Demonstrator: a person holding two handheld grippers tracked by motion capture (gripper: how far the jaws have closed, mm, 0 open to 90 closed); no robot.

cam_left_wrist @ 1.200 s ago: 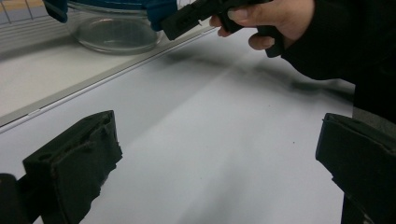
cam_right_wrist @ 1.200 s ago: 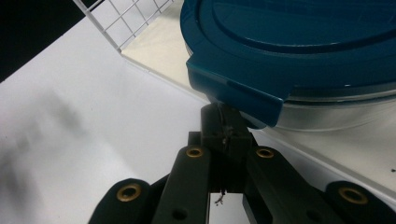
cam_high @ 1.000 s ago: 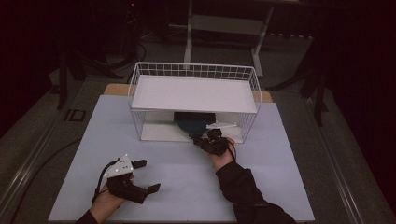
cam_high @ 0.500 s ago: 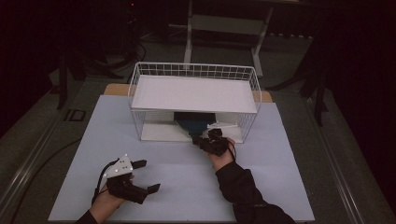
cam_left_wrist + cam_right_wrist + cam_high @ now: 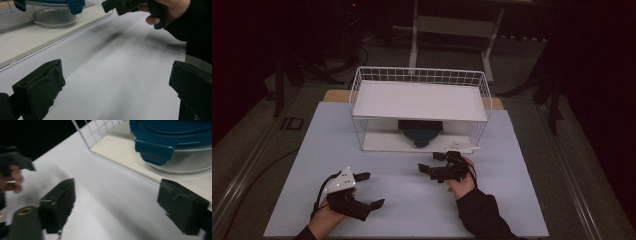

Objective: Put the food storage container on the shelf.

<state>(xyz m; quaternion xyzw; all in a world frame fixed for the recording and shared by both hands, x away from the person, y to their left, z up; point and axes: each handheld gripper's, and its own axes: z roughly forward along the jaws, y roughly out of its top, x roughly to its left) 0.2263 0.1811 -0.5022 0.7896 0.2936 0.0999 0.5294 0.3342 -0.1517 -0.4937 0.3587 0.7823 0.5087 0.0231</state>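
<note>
Glass container w/ blue lid (image 5: 420,132) sitting on lower shelf of wire rack (image 5: 419,77), placed. Right tool (image 5: 435,163) jaws just opening, empty, nearby on counter (image 5: 402,200). Left tool (image 5: 369,190) released, idling. Placement looking done; nothing left apparent.

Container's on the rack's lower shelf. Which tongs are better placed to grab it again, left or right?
Right. The right tongs sit open just in front of the wire rack, close to the blue-lidded glass container, nothing between the jaws. The left tongs are open too, but nearer the table's front edge and farther from it.
</note>
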